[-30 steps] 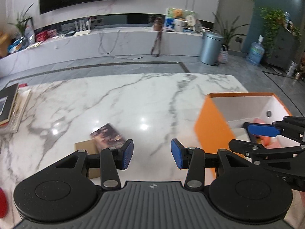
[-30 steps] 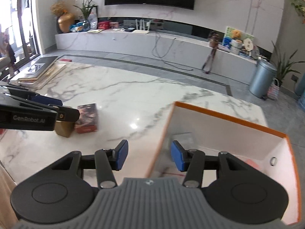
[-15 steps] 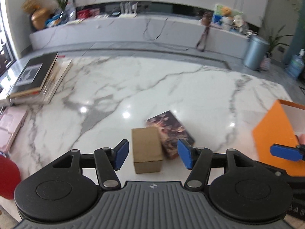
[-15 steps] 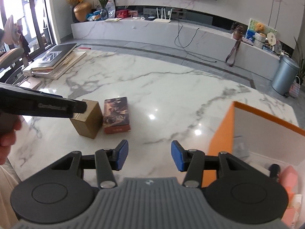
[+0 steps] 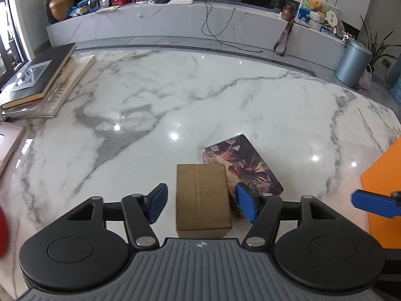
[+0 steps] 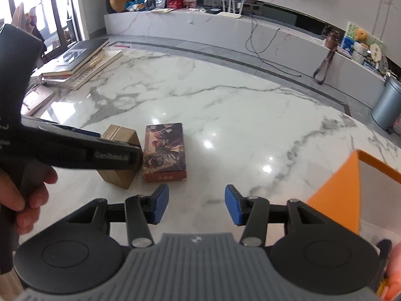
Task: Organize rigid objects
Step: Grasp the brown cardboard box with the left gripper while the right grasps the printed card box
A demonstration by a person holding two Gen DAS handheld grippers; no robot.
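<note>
A: Start at the far left. What's there?

B: A stack of books [image 5: 37,80] at the left edge of the marble table [image 5: 200,95], with a pink flat item [image 5: 8,143] just in front of it. In the right wrist view a hand [image 6: 23,195] grips the left gripper's handle.

A: And the left gripper?

B: The left gripper [image 5: 200,203] is angled down over the brown box [image 5: 201,195]. The box sits between its blue pads [image 5: 158,202], with a clear gap on the left side and the right pad close to the box's edge. The jaws are apart, not pressing on it.

A: Where does the box lie?

B: Flat on the table near the front edge, long side pointing away. Just right of it, touching or nearly so, lies the printed box [image 5: 241,165], also flat, turned at a slant in the left wrist view.

A: The right gripper?

B: The right gripper [image 6: 196,204] hangs over bare marble to the right of both boxes, jaws parted with nothing between them. Its blue tip [image 5: 373,204] shows at the right edge of the left wrist view.

A: Farthest right?

B: The orange bin [image 6: 338,198], its corner on the table beside the right gripper. Its inside is barely visible here.
</note>
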